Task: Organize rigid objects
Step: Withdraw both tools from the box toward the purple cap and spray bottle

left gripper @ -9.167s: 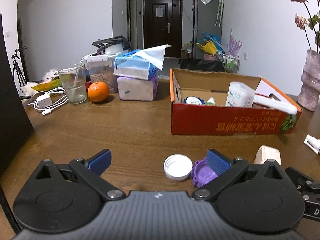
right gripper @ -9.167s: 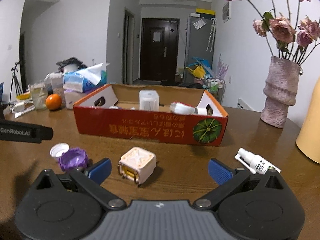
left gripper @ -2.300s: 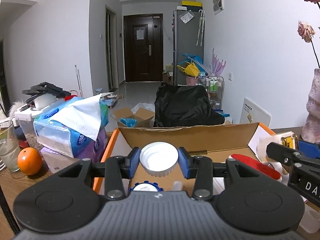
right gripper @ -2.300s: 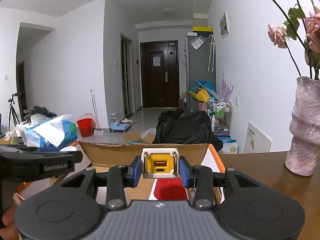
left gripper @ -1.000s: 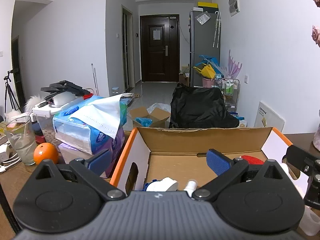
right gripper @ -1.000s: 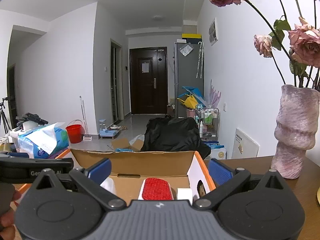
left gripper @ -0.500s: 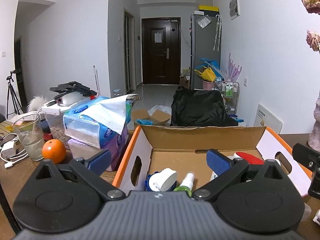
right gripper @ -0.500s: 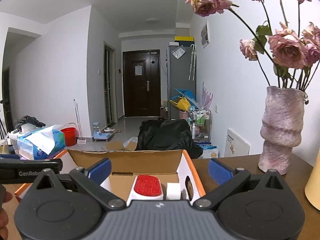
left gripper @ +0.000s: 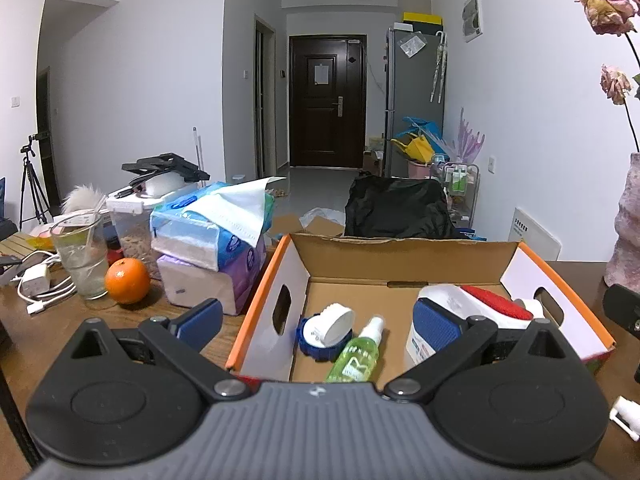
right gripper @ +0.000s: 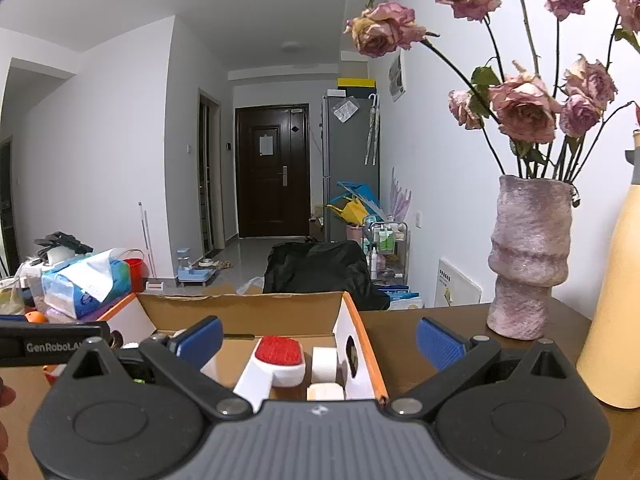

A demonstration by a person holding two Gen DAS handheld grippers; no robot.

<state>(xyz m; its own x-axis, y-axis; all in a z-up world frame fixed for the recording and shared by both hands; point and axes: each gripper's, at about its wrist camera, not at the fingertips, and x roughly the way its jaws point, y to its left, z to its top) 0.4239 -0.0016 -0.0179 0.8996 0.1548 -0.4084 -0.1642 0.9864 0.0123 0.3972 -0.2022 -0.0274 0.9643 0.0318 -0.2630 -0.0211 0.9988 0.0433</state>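
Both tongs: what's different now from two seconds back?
The left tongs let go of the white cap, which now leans on the blue lid in the cardboard box. The right tongs dropped the cream cube at the box's right end. Both are open and pulled back. The box hasn't moved.

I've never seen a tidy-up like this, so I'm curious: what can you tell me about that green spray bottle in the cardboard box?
The green spray bottle is small, of clear green plastic by its look, with a white nozzle cap and a label with white lettering. It lies on its side on the floor of the cardboard box, nozzle toward the back wall, just right of a white cap leaning in a blue lid. Its base is hidden behind the left claw, which is open and not touching it.
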